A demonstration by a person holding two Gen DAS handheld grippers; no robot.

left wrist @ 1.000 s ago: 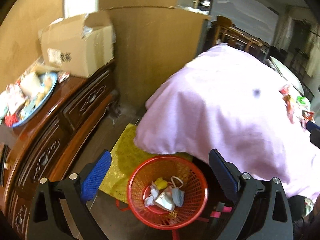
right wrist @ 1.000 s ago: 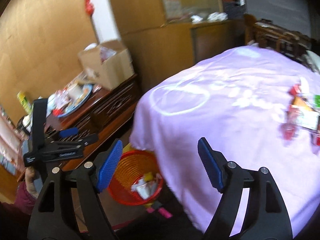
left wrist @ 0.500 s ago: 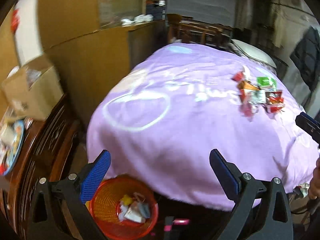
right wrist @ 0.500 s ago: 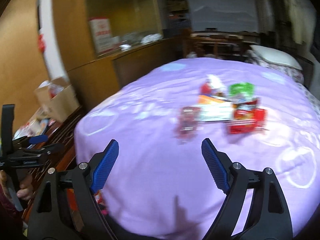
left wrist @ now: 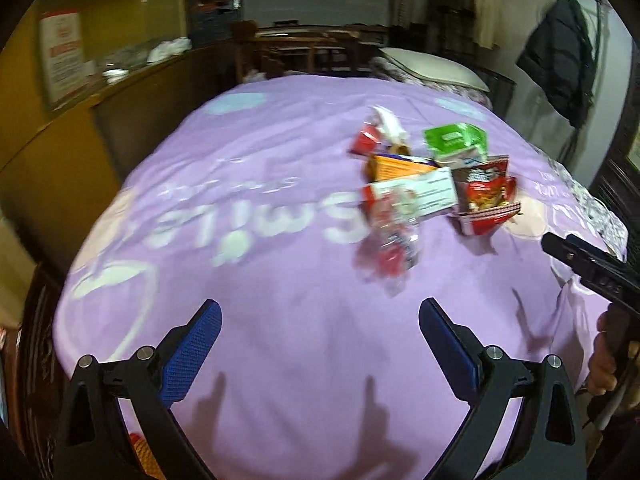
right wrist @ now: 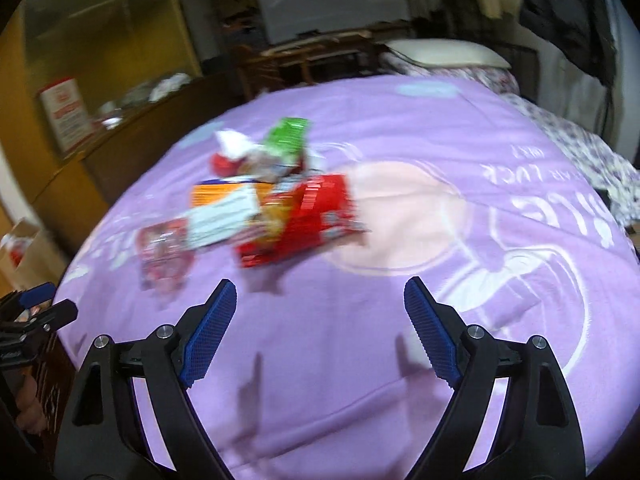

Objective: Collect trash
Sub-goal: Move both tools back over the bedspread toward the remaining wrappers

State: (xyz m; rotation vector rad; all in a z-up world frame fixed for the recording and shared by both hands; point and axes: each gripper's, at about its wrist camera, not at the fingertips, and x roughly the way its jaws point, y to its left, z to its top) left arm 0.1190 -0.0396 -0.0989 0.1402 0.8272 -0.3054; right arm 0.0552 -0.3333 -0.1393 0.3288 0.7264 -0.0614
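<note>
Both the left gripper (left wrist: pixel 320 334) and right gripper (right wrist: pixel 320 322) hover with jaws spread and empty, aimed at the wrappers (right wrist: pixel 256 208) heaped on the bed (right wrist: pixel 400 320), ready to pick

Purple bedspread (left wrist: pixel 280 280), wooden cabinet (left wrist: pixel 60 140), hanging dark coat (left wrist: pixel 560 60)

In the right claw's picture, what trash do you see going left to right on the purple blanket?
Clear red candy bag → white label paper → big red snack bag. The green packet and orange box overlap these, so they are left out.
</note>
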